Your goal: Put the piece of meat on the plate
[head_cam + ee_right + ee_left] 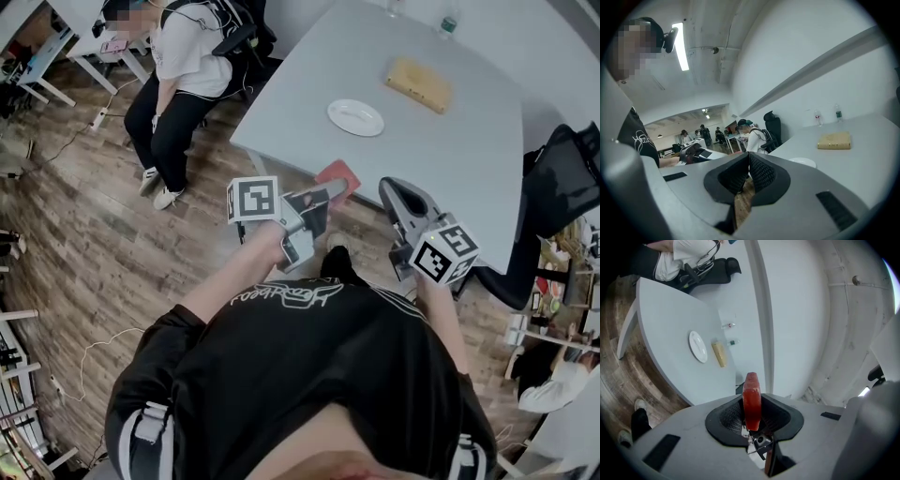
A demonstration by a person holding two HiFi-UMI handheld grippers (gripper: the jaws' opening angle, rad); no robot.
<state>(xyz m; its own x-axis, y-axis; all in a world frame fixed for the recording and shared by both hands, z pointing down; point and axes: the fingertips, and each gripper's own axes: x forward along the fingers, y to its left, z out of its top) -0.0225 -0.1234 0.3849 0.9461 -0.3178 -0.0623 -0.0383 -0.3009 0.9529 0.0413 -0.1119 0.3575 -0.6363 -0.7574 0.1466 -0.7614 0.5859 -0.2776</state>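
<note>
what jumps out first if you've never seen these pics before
The flat red slab of meat stands out most, clamped in the left tool close to the near edge of the pale grey table. Next comes the round white plate lying bare on that table, with a tan rectangular block just beyond it.

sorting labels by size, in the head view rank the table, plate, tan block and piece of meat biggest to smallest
1. table
2. tan block and plate: near alike, block perhaps slightly larger
3. piece of meat: looks smallest, but it is nearer the camera and partly covered, so unsure
</note>
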